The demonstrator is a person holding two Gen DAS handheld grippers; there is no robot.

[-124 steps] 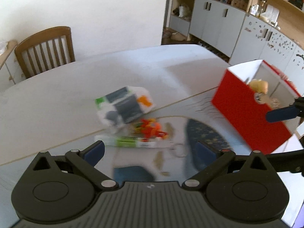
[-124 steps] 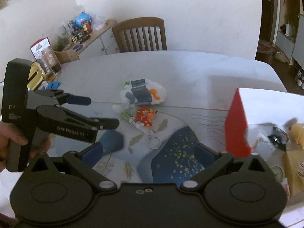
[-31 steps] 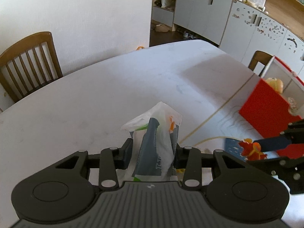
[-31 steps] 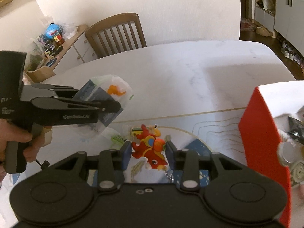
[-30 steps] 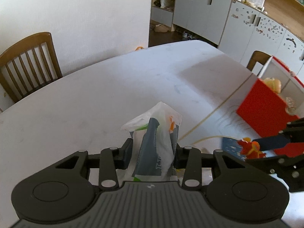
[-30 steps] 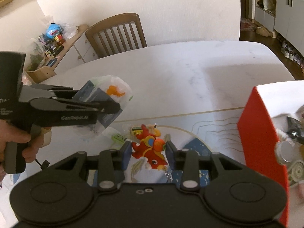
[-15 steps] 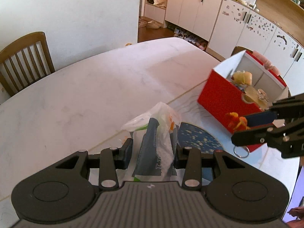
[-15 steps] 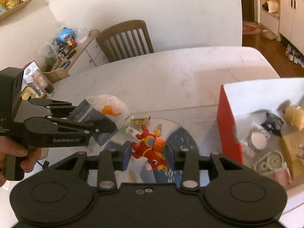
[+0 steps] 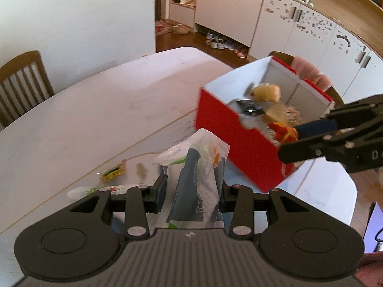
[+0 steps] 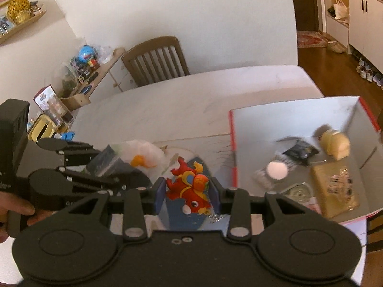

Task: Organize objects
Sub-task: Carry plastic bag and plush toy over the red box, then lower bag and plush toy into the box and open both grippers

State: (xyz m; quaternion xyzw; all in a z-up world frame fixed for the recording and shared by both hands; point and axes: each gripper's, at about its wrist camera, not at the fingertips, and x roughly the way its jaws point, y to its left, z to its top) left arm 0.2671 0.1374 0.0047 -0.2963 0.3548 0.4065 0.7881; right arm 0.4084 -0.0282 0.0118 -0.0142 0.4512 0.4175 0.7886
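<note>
My left gripper is shut on a white plastic packet with dark and orange print and holds it above the table, just left of the red box. My right gripper is shut on a red and orange toy keychain, held in the air near the box's left wall. In the left wrist view the right gripper with the toy is over the box's near rim. The left gripper and packet show at left in the right wrist view.
The red box holds a yellow plush, a black packet, a white round lid and a tan box. A green tube and a small yellow-green item lie on the white table. Wooden chairs stand behind it.
Both grippers, earlier open over the table, have taken hold of the packet and the toy, lifted them and moved right toward the red box. The right gripper now reaches the box's rim.
</note>
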